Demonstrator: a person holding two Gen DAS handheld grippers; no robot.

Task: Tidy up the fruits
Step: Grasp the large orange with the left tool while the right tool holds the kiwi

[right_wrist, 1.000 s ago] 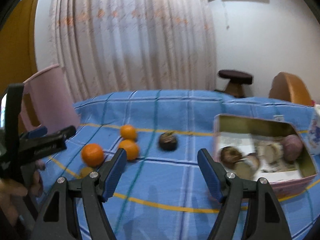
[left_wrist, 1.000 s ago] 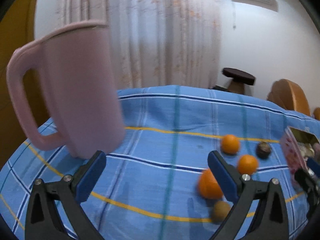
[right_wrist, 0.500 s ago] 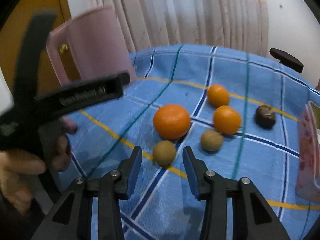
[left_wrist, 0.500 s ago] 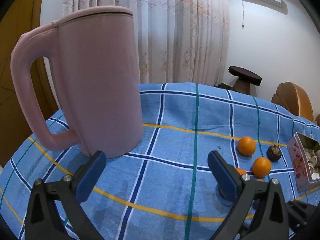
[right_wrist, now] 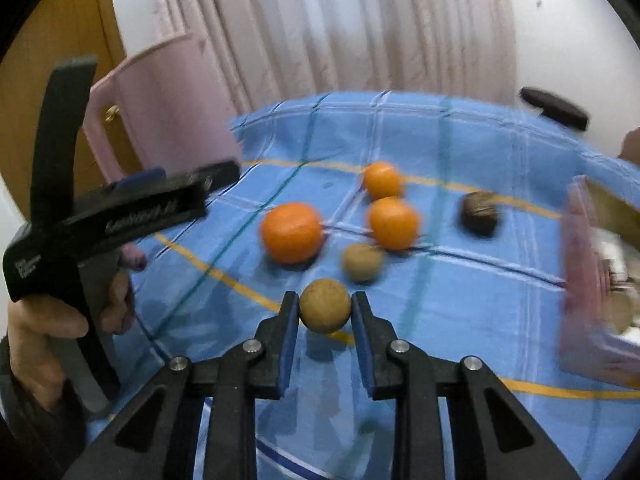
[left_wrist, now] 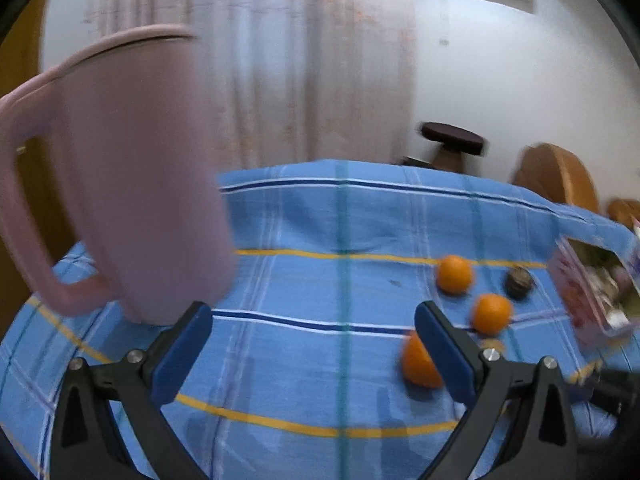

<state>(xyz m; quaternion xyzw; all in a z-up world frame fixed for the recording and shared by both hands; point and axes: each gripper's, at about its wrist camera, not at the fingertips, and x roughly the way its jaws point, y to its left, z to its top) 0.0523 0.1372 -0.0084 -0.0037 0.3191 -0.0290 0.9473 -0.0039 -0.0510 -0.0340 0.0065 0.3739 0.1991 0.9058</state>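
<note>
Right tool (right_wrist: 325, 312): its jaws are closed to a narrow gap around a small round tan-brown fruit (right_wrist: 325, 311), with both blue pads touching the fruit's sides. The fruit sits low over the blue checked cloth (right_wrist: 460, 312) covering the bench; whether it touches the cloth cannot be told.

Left tool (left_wrist: 312, 344): its jaws are spread wide with nothing between them, and it hangs above the cloth. In the right wrist view the same tool appears at the left edge, gripped by the person's left hand (right_wrist: 44, 332).

Other fruit on the cloth, right wrist view: a large orange (right_wrist: 292, 232); two smaller oranges, one (right_wrist: 394, 222) just beside the large one and one (right_wrist: 382, 179) behind it; a second tan-brown fruit (right_wrist: 362, 262) between the held fruit and the oranges; and a dark brown round fruit (right_wrist: 480, 213) standing apart to the right.

A pink open box (right_wrist: 588, 280) stands at the right edge of the bench; its contents are blurred. A tall pink pitcher (left_wrist: 132, 184) with a handle stands upright at the left side of the bench, just beyond the left tool's left finger.

Both views are motion-blurred.
</note>
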